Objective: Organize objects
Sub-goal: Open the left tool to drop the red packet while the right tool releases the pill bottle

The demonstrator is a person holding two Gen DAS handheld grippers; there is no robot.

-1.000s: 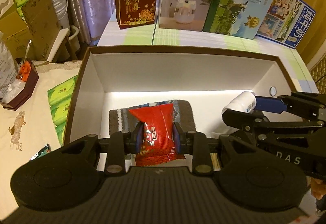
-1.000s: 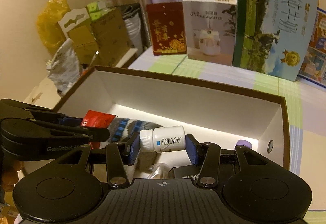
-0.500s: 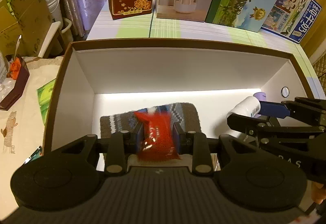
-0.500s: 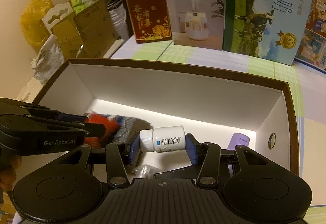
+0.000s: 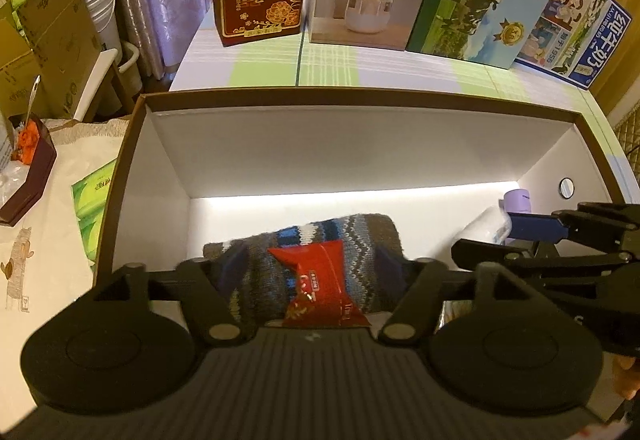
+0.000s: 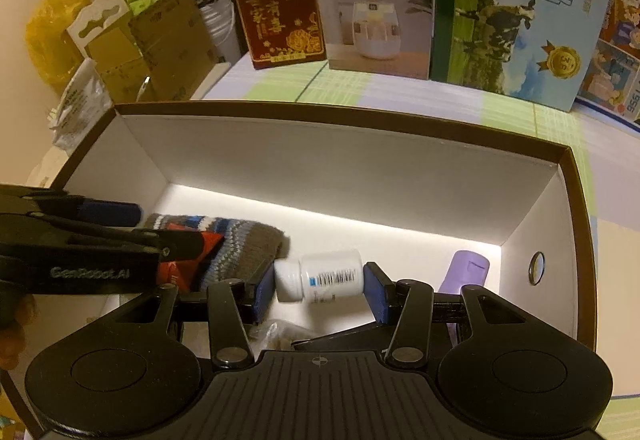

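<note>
The red snack packet [image 5: 320, 284] lies on the knitted sock [image 5: 308, 240] at the left of the white-lined box [image 5: 360, 143]; its lower edge is cut off by the left gripper's body. The left gripper [image 5: 312, 272] hovers low over it with its jaws spread wide, well clear of the packet on both sides and gripping nothing; its blue pads are blurred. In the right wrist view that gripper's side hides most of the packet, leaving only a red corner showing.

The right gripper [image 6: 318, 286] reaches into the box beside the sock, jaws closed on the white pill bottle [image 6: 320, 276], which lies sideways between the pads, cap to the left and barcode facing up. A purple bottle [image 6: 466, 272] lies near the box's right wall, its lower part hidden behind the gripper's linkage. Something clear and crinkled [image 6: 276, 334] sits beneath the bottle, too obscured to identify.
</note>
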